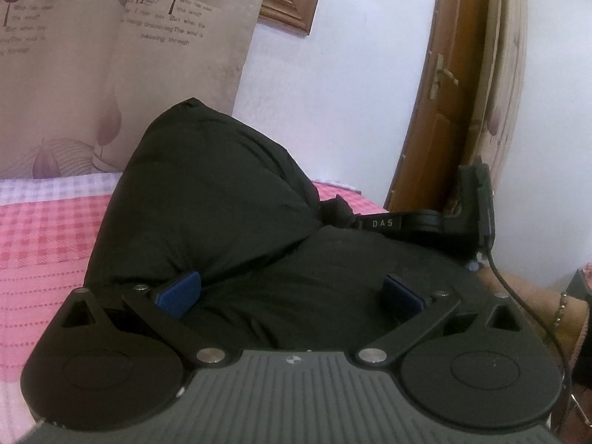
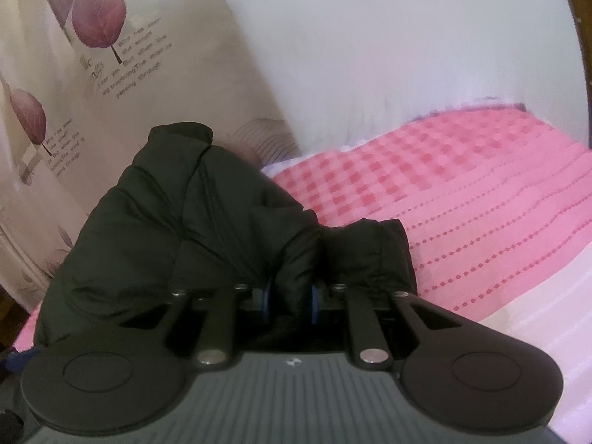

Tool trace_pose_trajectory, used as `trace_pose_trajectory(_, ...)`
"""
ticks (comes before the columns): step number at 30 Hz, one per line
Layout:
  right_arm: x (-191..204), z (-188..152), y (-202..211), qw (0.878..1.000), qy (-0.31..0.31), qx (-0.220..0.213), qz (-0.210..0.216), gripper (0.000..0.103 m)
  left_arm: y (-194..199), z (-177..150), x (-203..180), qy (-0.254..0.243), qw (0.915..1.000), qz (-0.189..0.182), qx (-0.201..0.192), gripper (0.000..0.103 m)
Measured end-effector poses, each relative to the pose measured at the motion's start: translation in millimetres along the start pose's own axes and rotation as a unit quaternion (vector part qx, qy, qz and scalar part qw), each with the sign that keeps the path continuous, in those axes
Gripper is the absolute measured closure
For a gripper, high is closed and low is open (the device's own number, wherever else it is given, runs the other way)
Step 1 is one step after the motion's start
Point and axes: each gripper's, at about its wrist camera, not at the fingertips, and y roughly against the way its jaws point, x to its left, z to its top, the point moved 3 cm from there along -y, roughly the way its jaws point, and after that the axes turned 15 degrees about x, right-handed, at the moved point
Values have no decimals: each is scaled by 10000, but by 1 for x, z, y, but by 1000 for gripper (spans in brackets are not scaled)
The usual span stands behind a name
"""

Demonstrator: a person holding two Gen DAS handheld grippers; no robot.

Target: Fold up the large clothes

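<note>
A bulky black padded jacket [image 1: 214, 199] lies bunched on the pink checked bed cover [image 1: 40, 236]. My left gripper [image 1: 290, 292] is open, its blue pads [image 1: 179, 292] spread wide and resting on the jacket's fabric. My right gripper [image 2: 290, 298] is shut on a fold of the jacket [image 2: 177, 222], the cloth pinched between its blue pads [image 2: 267, 298]. The right gripper also shows in the left wrist view [image 1: 436, 218], at the jacket's far right edge. A sleeve end [image 2: 373, 248] lies just right of the grip.
The bed cover [image 2: 481, 199] stretches away to the right. A leaf-printed curtain [image 1: 111, 55] hangs behind the bed. A wooden door [image 1: 440, 111] stands at the right by a white wall [image 1: 333, 92].
</note>
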Motion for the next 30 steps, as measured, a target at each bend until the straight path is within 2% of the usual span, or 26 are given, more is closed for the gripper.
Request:
trace_pose_trajectory(5,0,4,4,9999,-2,96,-57,83,-4,-1,0,-135,9998,89,74,0)
trace_pose_trajectory(7,4,9,10,9996,81,177,-188,79,-5,-2,0,-166,9997,133,116,0)
trace_pose_trajectory(9,8,16,21,9987,124,154,-463,69,-6,-2,0,-190,9996,158,143,0)
trace_pose_trajectory(11,14,21,38,9966,181,-48,-803,65,-6,-2,0,-191,9995,179,152,0)
trace_pose_trajectory(13,24,26,59,9923,302,-426,-1121,65,-6,-2,1,-187,9995,188,149,0)
trace_pose_trajectory(15,43,31,76,9897,537,-704,-1122,62,-6,-2,0,-196,9995,212,139,0)
trace_pose_trajectory(18,86,30,83,9828,1203,-844,-1114,62,-7,-2,-1,-220,9993,257,131,0)
trace_pose_trajectory(21,124,25,76,9718,1924,-835,-1078,62,-7,-3,-1,-226,9993,269,126,0)
trace_pose_trajectory(23,132,22,58,9646,2195,-629,-1320,62,-8,-3,-2,-256,9991,295,130,0)
trace_pose_trajectory(27,108,14,14,9605,2069,-38,-1860,62,-8,-6,-2,-319,9990,298,103,0)
trace_pose_trajectory(30,84,9,9,9664,1787,-173,-1837,62,-8,-6,-2,-331,9991,265,73,0)
